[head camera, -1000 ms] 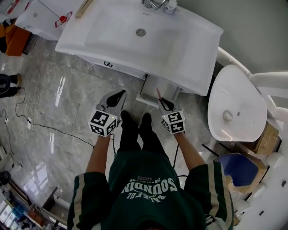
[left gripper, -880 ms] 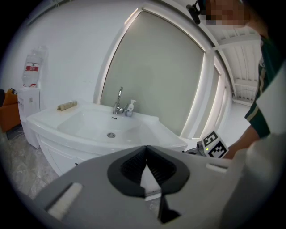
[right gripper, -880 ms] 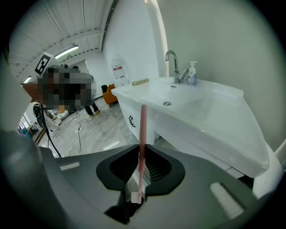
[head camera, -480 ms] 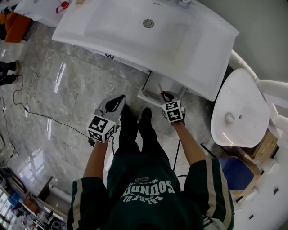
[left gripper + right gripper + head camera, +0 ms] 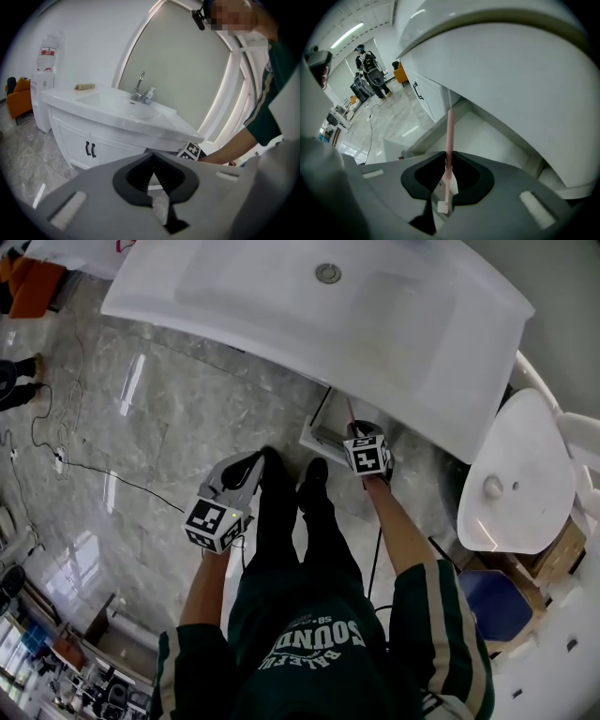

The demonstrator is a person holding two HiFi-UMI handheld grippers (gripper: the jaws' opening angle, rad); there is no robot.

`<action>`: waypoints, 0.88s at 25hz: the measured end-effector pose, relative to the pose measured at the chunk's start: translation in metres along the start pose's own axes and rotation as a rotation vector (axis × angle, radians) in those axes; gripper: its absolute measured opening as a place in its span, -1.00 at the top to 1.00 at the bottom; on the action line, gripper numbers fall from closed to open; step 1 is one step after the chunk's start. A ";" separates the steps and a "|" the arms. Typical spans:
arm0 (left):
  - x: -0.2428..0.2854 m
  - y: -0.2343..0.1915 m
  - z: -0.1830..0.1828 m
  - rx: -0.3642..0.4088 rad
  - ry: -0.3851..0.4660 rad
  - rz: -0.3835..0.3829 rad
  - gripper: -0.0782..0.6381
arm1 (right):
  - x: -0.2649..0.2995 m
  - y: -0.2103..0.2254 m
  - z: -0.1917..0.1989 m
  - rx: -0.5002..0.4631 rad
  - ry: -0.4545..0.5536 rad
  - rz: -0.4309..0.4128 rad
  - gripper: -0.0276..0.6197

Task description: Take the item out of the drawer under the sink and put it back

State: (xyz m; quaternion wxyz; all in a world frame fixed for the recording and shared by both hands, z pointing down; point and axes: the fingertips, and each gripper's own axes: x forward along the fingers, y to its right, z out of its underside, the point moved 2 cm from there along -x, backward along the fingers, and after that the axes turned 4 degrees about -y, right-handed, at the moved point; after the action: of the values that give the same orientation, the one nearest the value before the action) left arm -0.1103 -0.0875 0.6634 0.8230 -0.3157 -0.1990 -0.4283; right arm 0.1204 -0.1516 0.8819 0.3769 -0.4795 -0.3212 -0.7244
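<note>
Grey marbled tiles cover the floor [image 5: 169,427], with thin black cables [image 5: 56,460] trailing along its left side. Over it stands a wide white sink [image 5: 375,315] on a white cabinet [image 5: 70,136] whose doors have black handles, and a tap [image 5: 138,89] rises at the back of the basin. To the right of the sink is a white toilet [image 5: 516,474] with its lid down. A person in a dark green shirt [image 5: 309,652] stands facing the sink, both arms held out.

Under the sink's near edge a white drawer [image 5: 317,434] stands pulled out. The left gripper [image 5: 251,463] hangs over the floor, to the left of the person's dark shoes and well apart from the drawer; its jaws meet at the tips with nothing between them. The right gripper [image 5: 356,430] is at the drawer, its jaws pinched on a thin pink stick [image 5: 449,140]. The stick points out ahead of the jaws, over the open drawer and in toward the underside of the sink.
</note>
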 end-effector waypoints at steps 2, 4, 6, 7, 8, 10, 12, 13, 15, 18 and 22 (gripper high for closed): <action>-0.001 -0.004 0.008 0.001 -0.015 0.003 0.64 | 0.012 0.005 -0.001 0.029 -0.013 0.009 0.76; -0.002 -0.008 0.014 -0.002 -0.023 0.000 0.64 | 0.022 0.011 -0.001 0.053 -0.020 0.020 0.76; -0.004 -0.013 0.019 -0.009 -0.026 -0.007 0.64 | 0.031 0.016 -0.004 0.070 -0.026 0.039 0.76; -0.005 -0.015 0.021 -0.011 -0.028 -0.009 0.64 | 0.038 0.019 -0.002 0.081 -0.032 0.047 0.76; -0.005 -0.016 0.023 -0.015 -0.031 -0.009 0.64 | 0.044 0.021 0.000 0.093 -0.041 0.053 0.76; -0.005 -0.018 0.025 -0.019 -0.032 -0.006 0.64 | 0.053 0.024 0.002 0.110 -0.063 0.063 0.76; -0.004 -0.020 0.025 -0.022 -0.029 -0.002 0.64 | 0.062 0.027 0.006 0.128 -0.079 0.066 0.76; -0.004 -0.021 0.025 -0.025 -0.027 -0.001 0.64 | 0.066 0.028 0.008 0.136 -0.084 0.064 0.76; -0.003 -0.023 0.025 -0.029 -0.025 0.001 0.64 | 0.069 0.030 0.007 0.141 -0.095 0.063 0.76; -0.006 -0.028 0.022 -0.025 -0.027 0.002 0.64 | 0.064 0.028 0.001 0.141 -0.110 0.074 0.76; -0.007 -0.033 0.020 -0.019 -0.025 0.007 0.64 | 0.068 0.028 0.005 0.181 -0.127 0.061 0.76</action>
State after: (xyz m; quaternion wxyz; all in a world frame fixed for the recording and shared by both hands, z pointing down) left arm -0.1422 -0.0842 0.6848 0.8189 -0.3297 -0.2039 -0.4233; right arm 0.1289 -0.1781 0.9497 0.4196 -0.4980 -0.3938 -0.6488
